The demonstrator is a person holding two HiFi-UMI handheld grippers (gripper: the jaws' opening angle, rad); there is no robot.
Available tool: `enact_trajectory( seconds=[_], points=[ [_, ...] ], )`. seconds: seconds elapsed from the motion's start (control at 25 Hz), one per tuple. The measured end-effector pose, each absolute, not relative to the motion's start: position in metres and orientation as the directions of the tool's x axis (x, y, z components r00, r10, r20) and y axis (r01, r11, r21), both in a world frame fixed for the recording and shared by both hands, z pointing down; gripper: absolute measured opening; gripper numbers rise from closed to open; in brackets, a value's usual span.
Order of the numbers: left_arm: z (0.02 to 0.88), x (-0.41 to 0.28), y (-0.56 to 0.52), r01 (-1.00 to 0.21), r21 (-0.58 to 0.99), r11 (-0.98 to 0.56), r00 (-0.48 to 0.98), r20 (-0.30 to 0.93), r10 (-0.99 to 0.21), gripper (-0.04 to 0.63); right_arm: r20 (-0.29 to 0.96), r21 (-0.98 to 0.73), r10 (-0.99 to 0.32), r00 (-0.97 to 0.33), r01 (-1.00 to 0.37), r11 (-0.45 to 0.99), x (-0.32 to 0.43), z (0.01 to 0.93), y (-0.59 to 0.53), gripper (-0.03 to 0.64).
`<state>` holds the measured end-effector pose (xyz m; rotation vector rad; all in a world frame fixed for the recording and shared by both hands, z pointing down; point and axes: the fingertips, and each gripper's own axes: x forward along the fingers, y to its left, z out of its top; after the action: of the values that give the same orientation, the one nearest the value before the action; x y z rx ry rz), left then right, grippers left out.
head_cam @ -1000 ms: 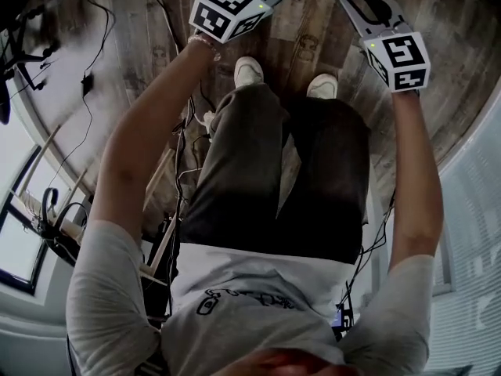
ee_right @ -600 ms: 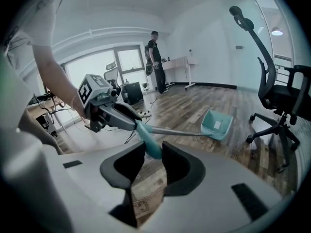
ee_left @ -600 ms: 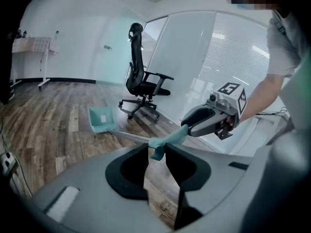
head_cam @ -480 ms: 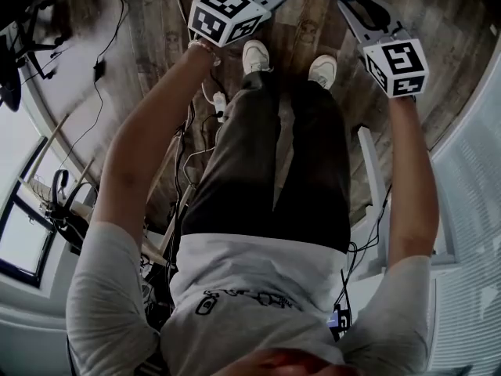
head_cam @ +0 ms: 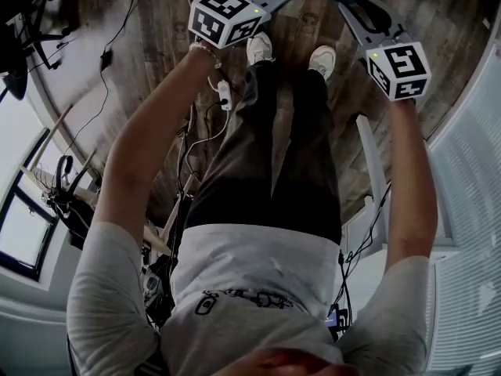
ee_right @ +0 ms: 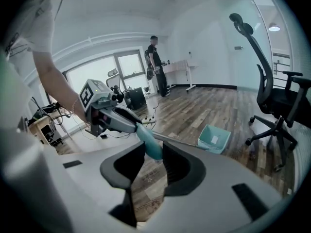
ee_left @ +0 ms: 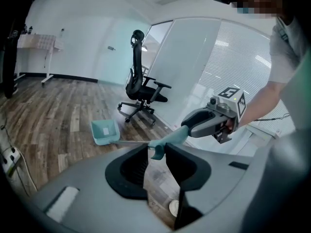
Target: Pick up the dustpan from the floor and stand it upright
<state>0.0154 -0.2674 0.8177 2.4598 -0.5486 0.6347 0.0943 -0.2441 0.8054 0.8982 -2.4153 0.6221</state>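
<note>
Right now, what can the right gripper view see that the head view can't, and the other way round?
Only the right gripper view shows the dustpan's teal scoop, an office chair and a person standing by the far windows. Only the head view shows the wearer's dark trousers and the marker cube on the right gripper. Both show the teal handle, gripped by the right gripper and the left gripper, above the wood floor.

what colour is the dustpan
The dustpan is pale teal, clearest in the right gripper view.
</note>
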Motion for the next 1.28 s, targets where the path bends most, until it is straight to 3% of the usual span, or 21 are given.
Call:
enact_trajectory(
  seconds=[1.28],
  points=[
    [0.704,0.010,-0.272,-0.534,0.447,-0.718,0.830,0.439,-0.345,0.100,0.464,-0.296,-0.513,-0.722,-0.672,0.678,0.094,0.690,-0.250,0.101]
  ],
)
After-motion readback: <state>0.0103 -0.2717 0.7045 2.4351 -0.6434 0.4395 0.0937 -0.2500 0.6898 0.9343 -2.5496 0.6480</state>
